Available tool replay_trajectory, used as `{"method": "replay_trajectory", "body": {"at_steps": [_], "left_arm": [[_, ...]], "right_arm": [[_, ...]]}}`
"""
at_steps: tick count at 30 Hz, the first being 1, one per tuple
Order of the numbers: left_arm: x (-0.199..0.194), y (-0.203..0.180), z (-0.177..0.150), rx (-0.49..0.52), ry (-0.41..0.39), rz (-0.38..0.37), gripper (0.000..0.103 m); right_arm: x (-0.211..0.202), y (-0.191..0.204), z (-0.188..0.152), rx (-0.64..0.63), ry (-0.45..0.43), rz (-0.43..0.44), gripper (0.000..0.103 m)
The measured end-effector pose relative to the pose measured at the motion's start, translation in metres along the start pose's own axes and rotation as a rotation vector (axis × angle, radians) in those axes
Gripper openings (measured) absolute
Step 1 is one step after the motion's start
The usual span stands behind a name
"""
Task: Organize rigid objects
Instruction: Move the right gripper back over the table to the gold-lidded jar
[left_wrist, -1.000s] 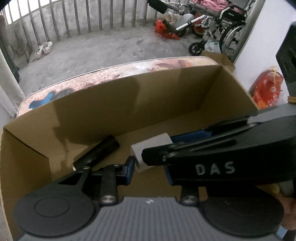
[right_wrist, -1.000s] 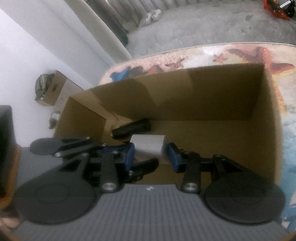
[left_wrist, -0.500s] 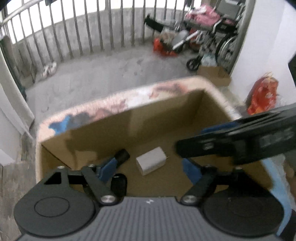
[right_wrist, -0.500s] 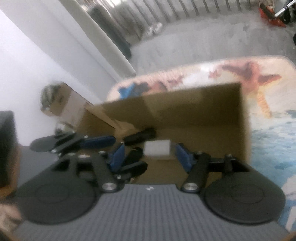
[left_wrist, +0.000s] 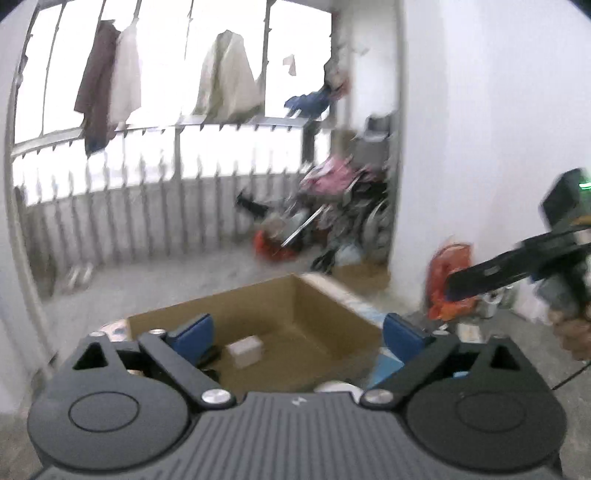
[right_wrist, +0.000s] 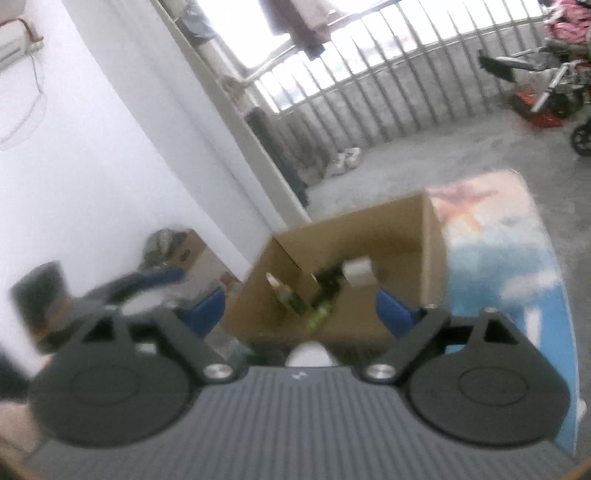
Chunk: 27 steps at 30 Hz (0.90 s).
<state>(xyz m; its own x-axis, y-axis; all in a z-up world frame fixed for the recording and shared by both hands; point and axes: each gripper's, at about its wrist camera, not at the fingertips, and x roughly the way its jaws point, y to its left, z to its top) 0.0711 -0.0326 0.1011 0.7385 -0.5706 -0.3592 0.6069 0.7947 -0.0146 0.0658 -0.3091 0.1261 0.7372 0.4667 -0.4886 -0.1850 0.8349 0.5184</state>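
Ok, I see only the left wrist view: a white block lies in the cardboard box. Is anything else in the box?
Observer: Yes. The right wrist view shows a green bottle inside the cardboard box, nearer the camera than the white block.
Operator: Anything more?
Observer: A black object lies beside the white block. The picture is too blurred to tell whether they touch.
Operator: Does my other gripper hold something?
Observer: No. The right gripper has its jaws opening, with nothing between them.
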Motion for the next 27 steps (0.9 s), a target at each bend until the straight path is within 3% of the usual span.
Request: {"method": "replay_trajectory", "body": {"at_steps": [5, 10, 13, 19, 23, 25, 27], "left_arm": [[0.013, -0.065, -0.057, 0.106, 0.111, -0.029, 0.100], [0.059, -0.108, -0.089, 0.194, 0.233, -0.035, 0.093], [0.086, -0.116, -0.101, 0.192, 0.272, -0.086, 0.092], [0.127, -0.121, -0.120, 0.213, 0.349, -0.054, 0.078], [0.147, -0.117, -0.125, 0.201, 0.382, -0.051, 0.071], [0.149, -0.117, -0.129, 0.182, 0.397, -0.046, 0.057], [0.151, -0.115, -0.130, 0.165, 0.397, -0.046, 0.053]], "right_arm": [[-0.005, -0.016, -0.075, 0.033, 0.005, -0.162, 0.090], [0.021, -0.034, -0.121, 0.102, 0.034, -0.224, 0.090], [0.033, -0.044, -0.129, 0.147, 0.028, -0.200, 0.090], [0.055, -0.049, -0.135, 0.152, 0.073, -0.186, 0.081], [0.066, -0.058, -0.139, 0.174, 0.095, -0.188, 0.067], [0.068, -0.061, -0.140, 0.189, 0.108, -0.180, 0.059], [0.071, -0.063, -0.143, 0.202, 0.120, -0.168, 0.052]]}}
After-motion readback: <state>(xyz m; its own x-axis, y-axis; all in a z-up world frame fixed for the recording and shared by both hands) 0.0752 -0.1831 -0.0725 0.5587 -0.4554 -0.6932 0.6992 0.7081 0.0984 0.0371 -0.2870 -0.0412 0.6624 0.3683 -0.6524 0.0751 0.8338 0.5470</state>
